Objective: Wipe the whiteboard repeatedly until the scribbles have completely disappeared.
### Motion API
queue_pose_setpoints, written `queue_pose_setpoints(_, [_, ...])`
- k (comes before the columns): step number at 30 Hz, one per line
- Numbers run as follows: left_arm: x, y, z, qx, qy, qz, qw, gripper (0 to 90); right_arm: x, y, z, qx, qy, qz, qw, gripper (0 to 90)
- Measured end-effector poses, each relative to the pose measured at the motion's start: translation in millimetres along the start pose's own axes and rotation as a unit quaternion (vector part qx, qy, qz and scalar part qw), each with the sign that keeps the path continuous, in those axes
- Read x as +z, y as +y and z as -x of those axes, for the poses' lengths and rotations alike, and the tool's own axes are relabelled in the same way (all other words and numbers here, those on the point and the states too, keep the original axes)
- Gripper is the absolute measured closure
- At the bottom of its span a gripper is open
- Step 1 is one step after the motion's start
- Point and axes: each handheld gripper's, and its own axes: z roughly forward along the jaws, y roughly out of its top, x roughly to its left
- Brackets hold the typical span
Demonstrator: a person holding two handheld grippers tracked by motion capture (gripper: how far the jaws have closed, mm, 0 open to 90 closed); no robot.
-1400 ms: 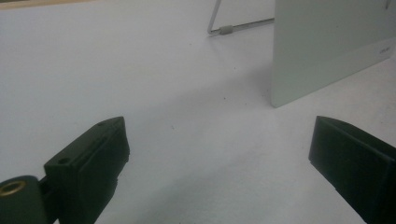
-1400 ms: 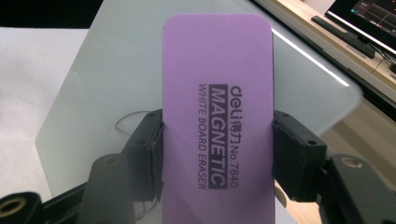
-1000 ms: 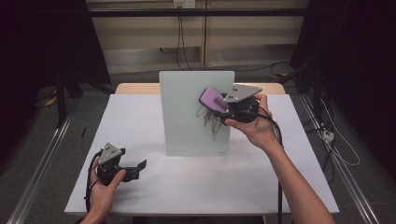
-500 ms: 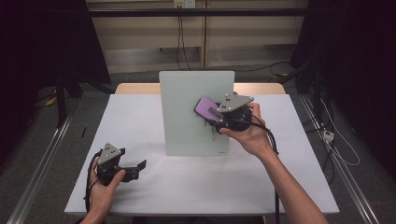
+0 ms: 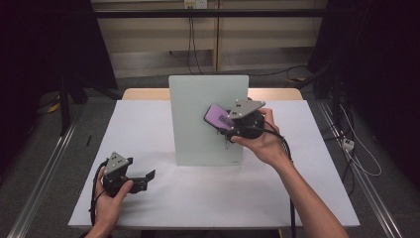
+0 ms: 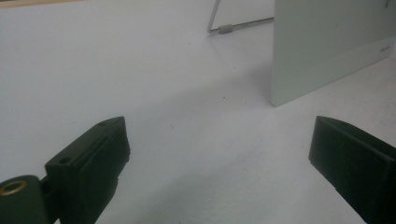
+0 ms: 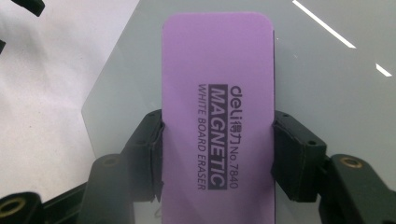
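White-covered table: work surface. Pale grey-green glass board upright at table centre, wire stand behind. Right gripper up against board face, right side, jaws clamped on purple rectangular magnetic whiteboard eraser; eraser flat toward board. Left gripper near-left on table, jaws wide apart, nothing between them, well apart from board.

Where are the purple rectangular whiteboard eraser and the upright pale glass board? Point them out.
purple rectangular whiteboard eraser (image 7: 217, 121), right gripper view, its printed face.
upright pale glass board (image 5: 198, 124), high view, its bare front.
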Motion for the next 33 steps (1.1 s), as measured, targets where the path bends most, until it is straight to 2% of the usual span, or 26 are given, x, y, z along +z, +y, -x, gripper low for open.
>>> queue_pose_setpoints(3, [-0.2, 0.0, -0.1, -0.001, 0.001, 0.001, 1.0000, 5.0, -2.5, 6.9, 4.6, -0.003, -0.005, 0.002, 1.0000, 41.2])
queue_pose_setpoints(12, [-1.0, -0.1, -0.4, 0.000, 0.001, 0.000, 1.0000, 5.0, -12.0, 25.9, 21.4, 0.007, -0.026, 0.025, 0.9993, 41.2])
queue_pose_setpoints(16, [-1.1, -0.2, -0.5, 0.000, 0.001, 0.000, 1.0000, 5.0, -10.0, 24.8, 17.4, 0.002, -0.031, 0.025, 0.9992, 41.2])
queue_pose_setpoints(24, [-1.0, -0.4, 0.0, 0.000, 0.001, 0.001, 1.0000, 5.0, 0.5, 13.5, 3.5, -0.006, -0.018, 0.019, 0.9996, 41.2])
queue_pose_setpoints(33, [-0.5, -0.2, 1.0, 0.001, 0.001, -0.001, 1.0000, 5.0, 12.8, 1.6, -13.6, -0.026, 0.004, -0.012, 0.9996, 41.2])
